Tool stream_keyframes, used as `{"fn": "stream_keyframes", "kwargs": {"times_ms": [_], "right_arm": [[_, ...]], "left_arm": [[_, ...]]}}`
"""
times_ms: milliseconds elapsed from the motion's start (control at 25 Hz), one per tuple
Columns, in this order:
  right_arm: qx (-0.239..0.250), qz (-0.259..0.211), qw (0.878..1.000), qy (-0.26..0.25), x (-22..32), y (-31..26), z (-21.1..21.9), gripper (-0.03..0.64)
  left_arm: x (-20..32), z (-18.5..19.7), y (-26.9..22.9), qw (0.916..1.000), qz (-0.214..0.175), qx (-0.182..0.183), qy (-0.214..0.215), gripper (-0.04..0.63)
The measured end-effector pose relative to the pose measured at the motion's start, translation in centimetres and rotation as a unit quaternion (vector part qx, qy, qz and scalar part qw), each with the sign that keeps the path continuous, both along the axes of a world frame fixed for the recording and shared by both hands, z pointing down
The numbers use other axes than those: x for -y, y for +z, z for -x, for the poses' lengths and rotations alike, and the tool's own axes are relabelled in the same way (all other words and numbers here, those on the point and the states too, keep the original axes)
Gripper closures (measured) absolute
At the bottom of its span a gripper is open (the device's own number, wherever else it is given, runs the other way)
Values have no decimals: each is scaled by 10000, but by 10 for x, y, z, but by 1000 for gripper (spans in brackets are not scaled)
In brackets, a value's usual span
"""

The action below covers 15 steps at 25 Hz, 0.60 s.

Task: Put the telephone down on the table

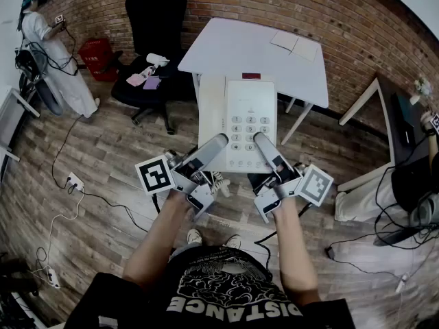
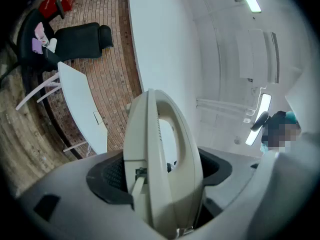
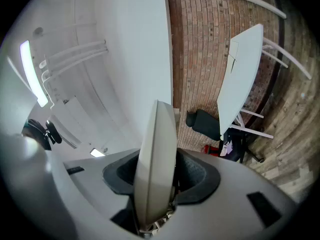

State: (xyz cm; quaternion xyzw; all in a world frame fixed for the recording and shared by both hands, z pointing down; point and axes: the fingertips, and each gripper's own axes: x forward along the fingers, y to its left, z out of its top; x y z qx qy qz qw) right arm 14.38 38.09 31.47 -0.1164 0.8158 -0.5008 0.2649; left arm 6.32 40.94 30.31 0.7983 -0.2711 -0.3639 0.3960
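Cream plastic desk telephone with grey keypad (image 1: pixel 241 125) is held up off the floor between both grippers, sticking out forward past their tips. Left gripper (image 1: pixel 218 141) has its jaws spread wide and clamped on the phone's thick left side, where the handset lies. Right gripper (image 1: pixel 262 141) has its jaws about half apart, pinching the thin right edge. White rectangular table (image 1: pixel 233 50) lies just beyond the gripper tips, with the phone's far end over its near edge in the head view.
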Motion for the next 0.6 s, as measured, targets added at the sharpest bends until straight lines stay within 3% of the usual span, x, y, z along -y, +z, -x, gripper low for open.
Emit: {"fn": "stream_keyframes", "kwargs": {"times_ms": [600], "right_arm": [[-70,-11,9992,-399,10,9,0,442]], "left_arm": [[4,-3,8,9991,43,-72,-425,215]]}}
